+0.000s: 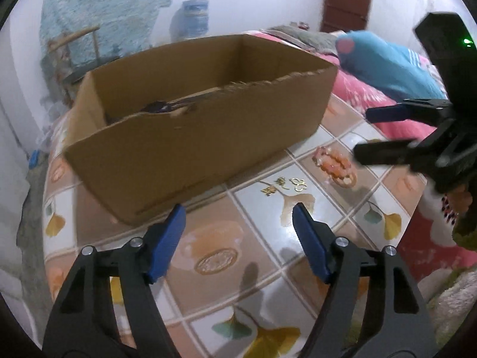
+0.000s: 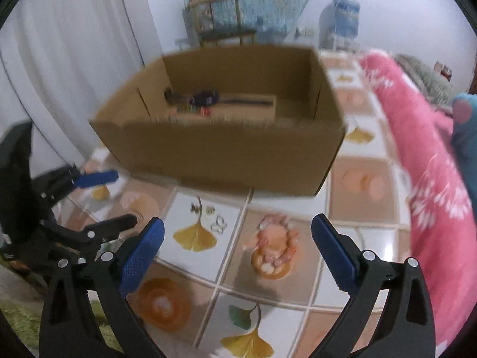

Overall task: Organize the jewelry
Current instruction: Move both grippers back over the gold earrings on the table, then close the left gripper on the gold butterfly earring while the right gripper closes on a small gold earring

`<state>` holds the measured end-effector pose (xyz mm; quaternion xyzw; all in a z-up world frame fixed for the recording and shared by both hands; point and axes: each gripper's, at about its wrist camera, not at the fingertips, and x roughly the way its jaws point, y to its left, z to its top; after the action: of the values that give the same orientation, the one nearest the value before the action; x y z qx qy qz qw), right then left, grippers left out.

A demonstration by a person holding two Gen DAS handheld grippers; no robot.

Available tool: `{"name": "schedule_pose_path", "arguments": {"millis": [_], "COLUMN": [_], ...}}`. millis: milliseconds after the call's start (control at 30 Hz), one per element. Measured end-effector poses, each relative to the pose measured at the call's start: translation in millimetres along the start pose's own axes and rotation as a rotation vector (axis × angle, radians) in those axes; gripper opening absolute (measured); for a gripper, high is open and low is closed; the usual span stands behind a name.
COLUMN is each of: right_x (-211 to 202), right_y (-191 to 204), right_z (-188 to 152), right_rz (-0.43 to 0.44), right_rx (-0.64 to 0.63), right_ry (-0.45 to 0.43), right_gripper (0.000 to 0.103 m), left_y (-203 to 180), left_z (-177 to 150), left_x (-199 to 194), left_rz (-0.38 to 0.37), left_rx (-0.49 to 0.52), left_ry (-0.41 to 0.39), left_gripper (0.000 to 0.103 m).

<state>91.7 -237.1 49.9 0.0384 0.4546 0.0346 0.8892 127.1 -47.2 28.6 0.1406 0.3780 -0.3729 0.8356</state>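
left wrist: left gripper [image 1: 238, 217] wide, empty | gold earrings [image 1: 283, 185] and pink bracelet [image 1: 335, 163] just before cardboard box [image 1: 190, 137] (contents mostly hidden) | right wrist: right gripper [image 2: 237, 232] wide, empty, bracelet [image 2: 275, 244] before the blurred box [image 2: 226, 155]

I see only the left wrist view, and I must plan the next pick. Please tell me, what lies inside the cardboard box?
Observer: In the cardboard box, a dark blue-black item and some small colourful pieces lie on an inner cardboard ledge. The blur hides what they are.
Operator: Is the right gripper lined up with the pink bead bracelet?
Observer: Roughly, yes. The jaws of the right gripper stand open and empty. The pink bead bracelet lies on the tablecloth ahead of the gap between them, a little toward the right jaw, and nothing touches it.
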Motion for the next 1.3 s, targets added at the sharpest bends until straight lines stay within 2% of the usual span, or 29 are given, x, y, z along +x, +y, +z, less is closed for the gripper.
{"name": "schedule_pose_path", "arguments": {"millis": [200,300,367,533,833,967,1100,1267,1300], "right_x": [23,33,43,58,70,76,77,78,78], "right_y": [12,16,17,17,26,34,35,36,36], "right_z": [0,2,2,3,5,9,13,13,13], "right_rz": [0.047,0.071,0.096,0.121,0.145,0.178,0.204,0.215,0.216], "right_rx": [-0.064,-0.096,-0.113,-0.173,-0.334,-0.376,-0.405,-0.402,-0.398], "right_ry": [0.028,0.056,0.084,0.116,0.145,0.161,0.18,0.182,0.182], "right_gripper": [0.068,0.052,0.037,0.03,0.028,0.015,0.011,0.011,0.011], "left_y": [-18,-19,-18,-18,-20,-20,-22,-21,-20], "left_z": [2,3,5,3,5,6,9,13,16], "left_x": [15,20,22,27,36,39,44,52,55], "left_rz": [0.008,-0.015,-0.019,-0.024,-0.043,-0.053,-0.072,-0.111,-0.12], "left_rx": [0.122,0.127,0.124,0.13,0.14,0.167,0.217,0.25,0.253], "left_ry": [0.007,0.013,0.02,0.039,0.06,0.063,0.074,0.089,0.093], "left_gripper": [0.06,0.056,0.056,0.056,0.056,0.056,0.055,0.046,0.041]}}
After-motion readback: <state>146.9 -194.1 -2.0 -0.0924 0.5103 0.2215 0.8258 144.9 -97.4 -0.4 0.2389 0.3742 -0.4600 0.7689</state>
